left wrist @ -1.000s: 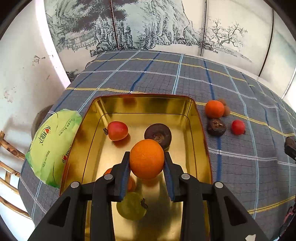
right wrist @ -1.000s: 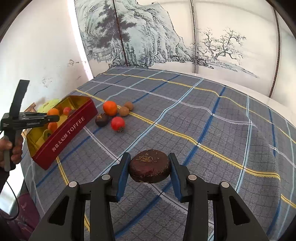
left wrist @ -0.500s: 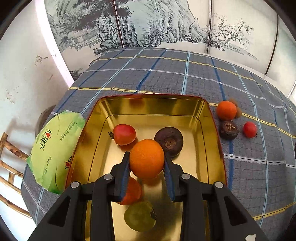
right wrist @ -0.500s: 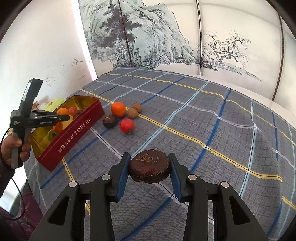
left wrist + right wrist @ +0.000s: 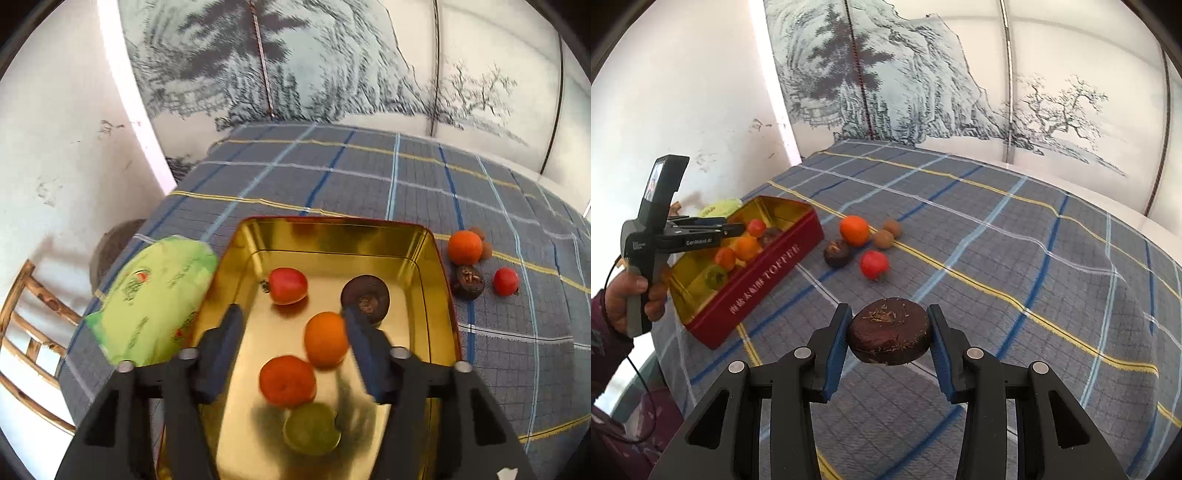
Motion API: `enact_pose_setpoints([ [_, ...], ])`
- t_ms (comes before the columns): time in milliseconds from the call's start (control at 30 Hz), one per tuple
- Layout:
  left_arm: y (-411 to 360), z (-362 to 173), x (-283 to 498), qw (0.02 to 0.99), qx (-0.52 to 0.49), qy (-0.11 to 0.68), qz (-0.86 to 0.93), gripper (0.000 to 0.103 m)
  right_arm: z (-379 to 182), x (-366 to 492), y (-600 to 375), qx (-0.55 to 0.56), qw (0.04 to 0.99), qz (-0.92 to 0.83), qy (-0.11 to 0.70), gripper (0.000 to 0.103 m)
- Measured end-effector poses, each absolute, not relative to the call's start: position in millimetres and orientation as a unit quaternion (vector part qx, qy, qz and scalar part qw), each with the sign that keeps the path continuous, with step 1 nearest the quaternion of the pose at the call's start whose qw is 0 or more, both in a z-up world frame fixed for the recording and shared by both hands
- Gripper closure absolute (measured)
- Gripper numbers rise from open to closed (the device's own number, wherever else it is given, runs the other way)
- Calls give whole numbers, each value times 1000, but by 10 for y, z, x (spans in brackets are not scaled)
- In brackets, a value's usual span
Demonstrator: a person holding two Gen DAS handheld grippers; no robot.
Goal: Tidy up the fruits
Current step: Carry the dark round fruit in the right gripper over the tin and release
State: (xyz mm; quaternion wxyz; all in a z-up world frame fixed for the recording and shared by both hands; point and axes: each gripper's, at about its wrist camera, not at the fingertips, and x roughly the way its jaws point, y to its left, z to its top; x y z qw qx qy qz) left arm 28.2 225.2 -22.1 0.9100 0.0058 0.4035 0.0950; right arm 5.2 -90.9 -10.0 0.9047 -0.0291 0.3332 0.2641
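The left gripper hangs over the gold-lined tin; its jaws have just been opening and now stand apart, and the orange between them lies against the right pad only, blurred, so whether it rests on the tin floor is unclear. Below it sit a red-orange fruit and a green fruit, smeared by motion. The right gripper is clamped on a dark flat round fruit above the plaid cloth. 5 loose fruits lie beside the tin; a hand is cut off at the left edge.
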Motion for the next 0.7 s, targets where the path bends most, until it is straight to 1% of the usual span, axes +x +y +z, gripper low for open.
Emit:
enact_pose_setpoints([
  [33,2253,-202,231,911,6,400,102,33,-78,52,-883,-29,904,268,331,61],
  [167,2267,-91,-53,918,6,373,136,23,18,46,-716,-32,900,292,322,61],
  [200,2269,-68,-109,919,9,368,143,18,48,49,-647,-33,898,301,320,61],
  [467,2294,51,-409,923,26,346,165,13,238,113,-8,-36,874,377,304,60],
  [633,2284,118,-530,926,48,328,179,7,214,230,501,-36,848,423,317,61],
  [700,2297,136,-548,927,53,324,181,6,161,279,698,-40,839,434,324,61],
])
